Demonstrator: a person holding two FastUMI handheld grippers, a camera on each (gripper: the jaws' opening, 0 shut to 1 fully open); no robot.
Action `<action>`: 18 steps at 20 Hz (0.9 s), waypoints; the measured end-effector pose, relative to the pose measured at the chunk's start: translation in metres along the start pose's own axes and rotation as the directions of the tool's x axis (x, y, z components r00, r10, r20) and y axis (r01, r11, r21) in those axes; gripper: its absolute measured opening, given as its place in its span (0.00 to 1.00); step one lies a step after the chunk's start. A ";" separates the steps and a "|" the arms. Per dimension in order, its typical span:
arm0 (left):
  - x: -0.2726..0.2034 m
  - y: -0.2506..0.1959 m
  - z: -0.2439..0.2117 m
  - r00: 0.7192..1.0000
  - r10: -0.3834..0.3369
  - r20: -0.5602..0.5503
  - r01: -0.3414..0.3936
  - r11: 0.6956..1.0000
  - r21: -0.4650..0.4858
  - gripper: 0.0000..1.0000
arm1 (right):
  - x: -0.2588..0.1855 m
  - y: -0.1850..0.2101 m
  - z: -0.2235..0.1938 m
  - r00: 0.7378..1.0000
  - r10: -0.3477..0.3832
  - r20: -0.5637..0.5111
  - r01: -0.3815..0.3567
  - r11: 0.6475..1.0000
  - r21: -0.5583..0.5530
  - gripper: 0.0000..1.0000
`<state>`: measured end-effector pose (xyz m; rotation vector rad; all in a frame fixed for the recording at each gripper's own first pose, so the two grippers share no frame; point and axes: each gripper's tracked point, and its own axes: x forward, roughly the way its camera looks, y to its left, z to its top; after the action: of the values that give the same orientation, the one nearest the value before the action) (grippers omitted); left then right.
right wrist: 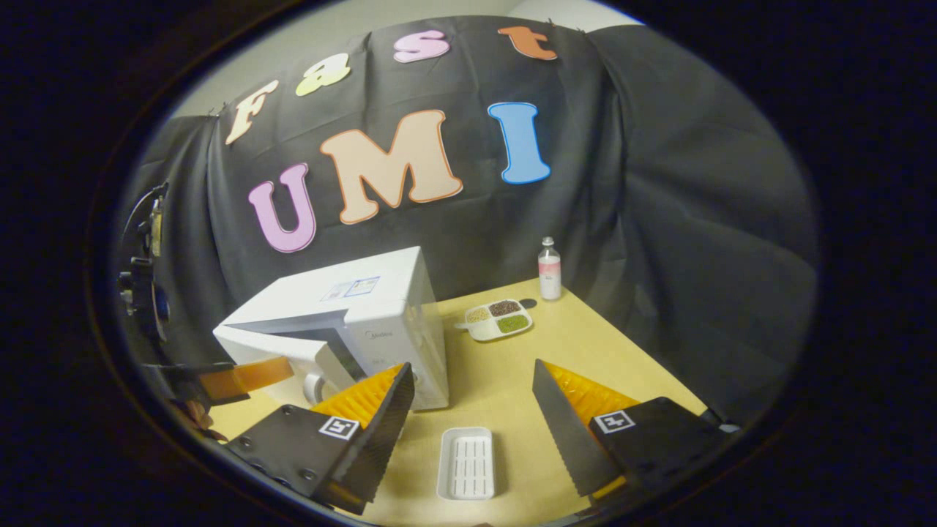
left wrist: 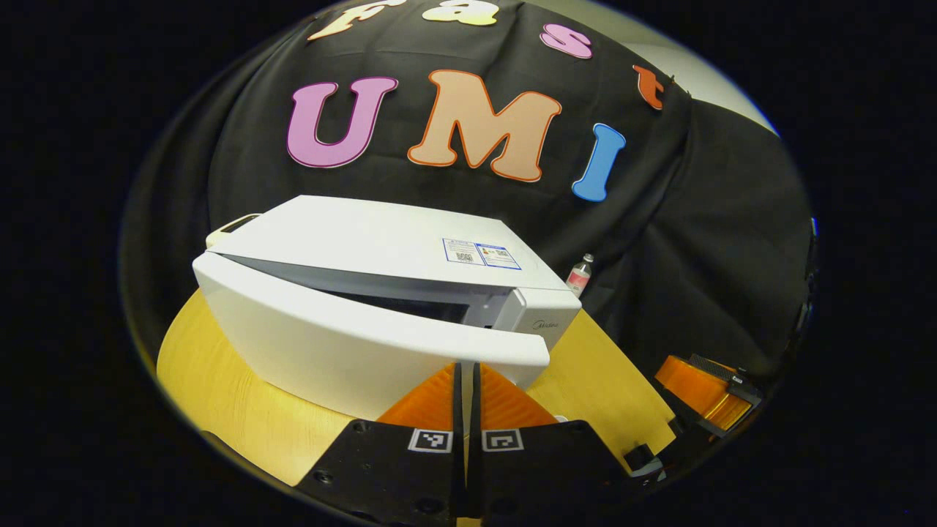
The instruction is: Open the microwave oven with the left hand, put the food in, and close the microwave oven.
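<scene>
The left claw (left wrist: 466, 399) has its fingers together with nothing between them, just before the microwave oven's door (left wrist: 344, 337), which stands ajar; the white microwave oven (right wrist: 366, 322) sits on the left of the yellow surface (right wrist: 585, 351); the right claw (right wrist: 472, 410) is spread wide apart above a white ribbed tray (right wrist: 466, 462) lying near; farther off rest a divided plate of food (right wrist: 498, 319) and, beyond it, a small bottle (right wrist: 549, 269).

microwave (left wrist: 381, 293): white, door ajar | food tray (right wrist: 498, 319): three-part, on table behind
</scene>
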<state>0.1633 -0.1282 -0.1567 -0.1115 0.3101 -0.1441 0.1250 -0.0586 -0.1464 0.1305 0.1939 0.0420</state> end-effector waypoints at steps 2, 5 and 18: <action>0.007 0.002 0.003 1.000 0.022 0.012 -0.022 1.000 0.013 0.01 | -0.001 -0.001 0.002 1.000 0.011 0.006 -0.011 1.000 -0.015 1.00; 0.018 0.005 0.007 0.998 0.052 0.029 -0.053 0.998 0.019 0.00 | 0.000 -0.001 0.004 1.000 0.028 0.009 -0.028 0.999 -0.036 0.99; 0.041 0.023 0.016 0.983 0.170 0.069 -0.167 0.985 -0.041 0.00 | 0.002 -0.026 0.004 0.998 0.058 -0.003 -0.058 0.998 -0.005 0.92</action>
<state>0.2098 -0.1104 -0.1567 -0.1244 0.2491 0.0332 0.1287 -0.0843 -0.1465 0.1311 0.1924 0.1004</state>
